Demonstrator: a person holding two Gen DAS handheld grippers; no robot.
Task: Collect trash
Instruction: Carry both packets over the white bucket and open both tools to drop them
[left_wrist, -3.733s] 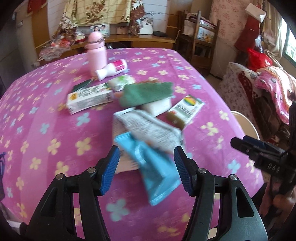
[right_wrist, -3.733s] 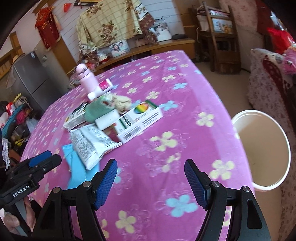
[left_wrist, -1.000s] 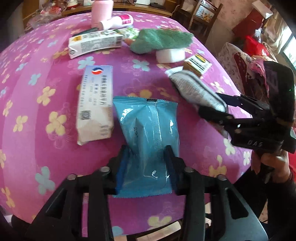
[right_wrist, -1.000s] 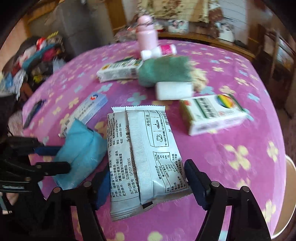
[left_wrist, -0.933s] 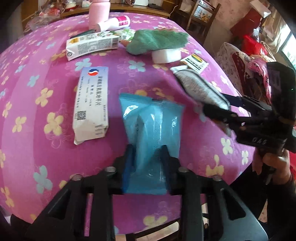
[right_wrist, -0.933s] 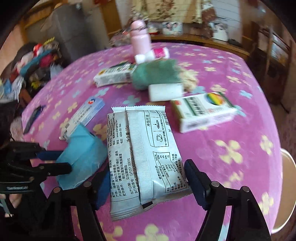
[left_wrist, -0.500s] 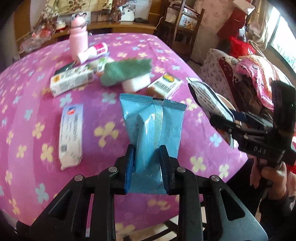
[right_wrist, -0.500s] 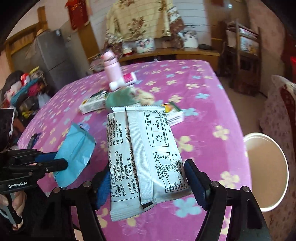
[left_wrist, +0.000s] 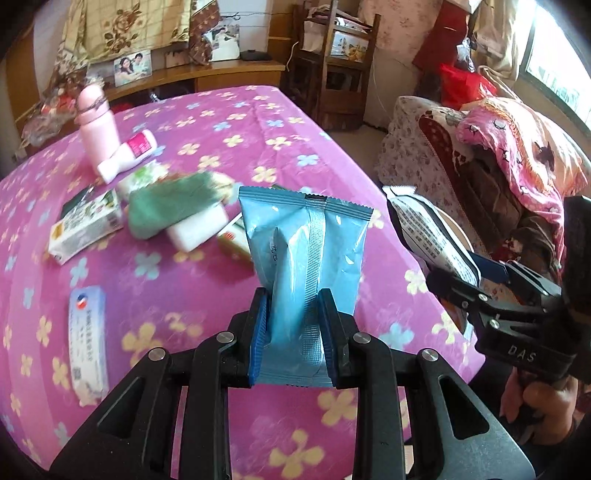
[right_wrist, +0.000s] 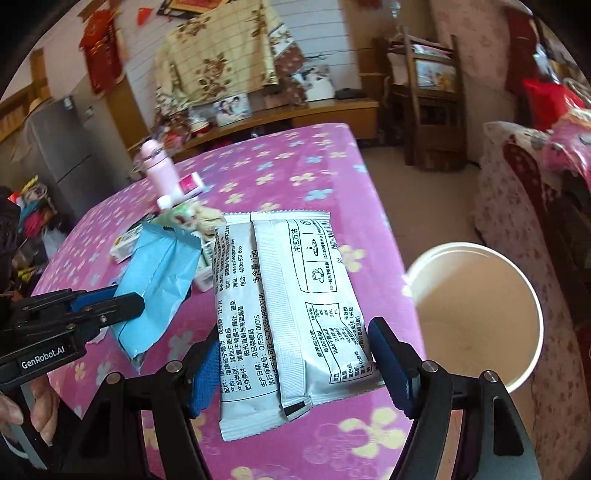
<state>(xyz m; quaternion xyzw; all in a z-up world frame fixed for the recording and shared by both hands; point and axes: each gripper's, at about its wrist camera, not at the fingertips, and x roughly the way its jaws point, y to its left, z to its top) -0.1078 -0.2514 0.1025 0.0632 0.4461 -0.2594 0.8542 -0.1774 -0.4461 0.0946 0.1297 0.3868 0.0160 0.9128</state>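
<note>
We now have both wrappers up off the table: a second ago they lay on the cloth near its front edge. Our left gripper (left_wrist: 291, 332) is clamped on the blue wrapper (left_wrist: 306, 251), which stands upright in the air above the table (left_wrist: 221, 122). Our right gripper (right_wrist: 295, 362) pinches the grey wrapper (right_wrist: 288, 306) by its lower end, close to the table's right edge. The white bin (right_wrist: 476, 314) sits on the floor just beyond that edge, so we judge the pick-up done and the drop next. Boxes and a green cloth (left_wrist: 166, 203) remain mid-table.
</note>
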